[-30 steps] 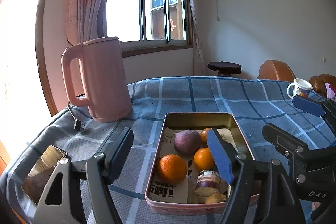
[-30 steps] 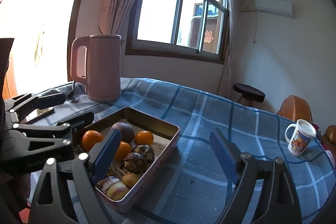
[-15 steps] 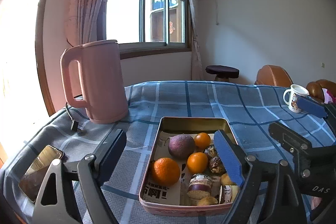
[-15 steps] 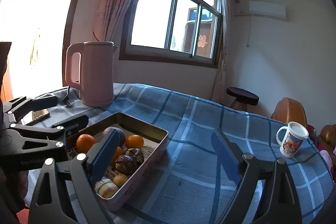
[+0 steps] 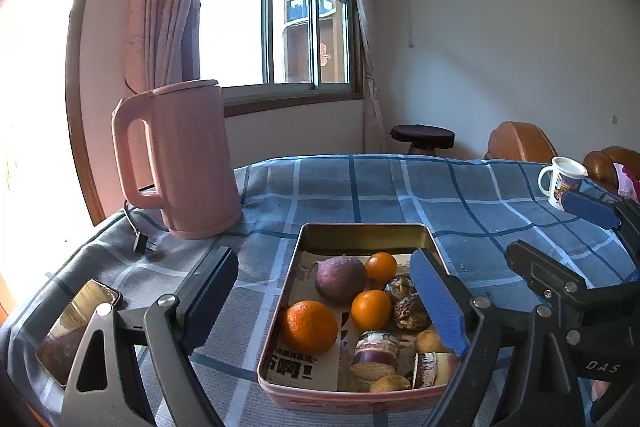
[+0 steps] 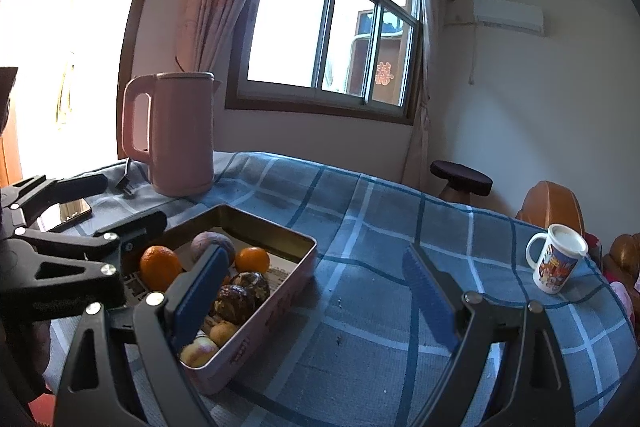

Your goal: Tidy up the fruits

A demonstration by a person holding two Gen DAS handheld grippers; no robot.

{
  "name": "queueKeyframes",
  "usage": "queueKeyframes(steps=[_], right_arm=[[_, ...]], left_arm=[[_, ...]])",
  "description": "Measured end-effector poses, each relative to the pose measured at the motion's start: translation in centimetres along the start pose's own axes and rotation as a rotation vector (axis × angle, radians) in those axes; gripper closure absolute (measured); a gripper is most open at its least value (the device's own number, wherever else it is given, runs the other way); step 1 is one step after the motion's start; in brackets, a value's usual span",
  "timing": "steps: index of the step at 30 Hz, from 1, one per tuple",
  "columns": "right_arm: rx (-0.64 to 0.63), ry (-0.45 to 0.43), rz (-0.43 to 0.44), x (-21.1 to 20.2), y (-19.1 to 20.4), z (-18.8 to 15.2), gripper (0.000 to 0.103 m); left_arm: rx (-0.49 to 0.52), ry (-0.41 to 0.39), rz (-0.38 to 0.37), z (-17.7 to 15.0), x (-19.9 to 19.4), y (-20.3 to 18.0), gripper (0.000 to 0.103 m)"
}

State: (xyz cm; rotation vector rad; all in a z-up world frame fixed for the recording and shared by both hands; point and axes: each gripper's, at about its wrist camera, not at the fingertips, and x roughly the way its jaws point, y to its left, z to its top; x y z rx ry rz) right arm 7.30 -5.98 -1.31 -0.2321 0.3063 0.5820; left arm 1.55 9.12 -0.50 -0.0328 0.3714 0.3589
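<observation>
A metal tin (image 5: 362, 231) on the blue plaid cloth holds fruit: three oranges (image 5: 309, 326), a purple fruit (image 5: 340, 279), dark wrinkled fruits (image 5: 408, 311) and small yellowish ones. My left gripper (image 5: 326, 303) is open and empty, held just above the tin's near left part. My right gripper (image 6: 316, 301) is open and empty, to the right of the tin (image 6: 280, 291); its left finger overlaps the tin's fruit in view. Each gripper shows at the edge of the other's view.
A pink electric kettle (image 5: 180, 163) with its cord and plug (image 5: 140, 247) stands at the back left. A phone (image 5: 76, 327) lies at the near left edge. A printed mug (image 6: 556, 259) stands at the far right. A stool (image 5: 422, 137) and wooden chairs are beyond the table.
Both grippers have drawn back and risen a little from the tin; the tin and fruit sit lower and further away in both views. Both stay open. Nothing was picked up.
</observation>
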Motion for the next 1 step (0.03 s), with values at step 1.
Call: queueKeyframes(steps=[1], right_arm=[[0.000, 0.002, -0.001, 0.00, -0.09, -0.05, 0.011]], left_arm=[[0.005, -0.003, 0.003, 0.00, -0.06, -0.06, 0.014]])
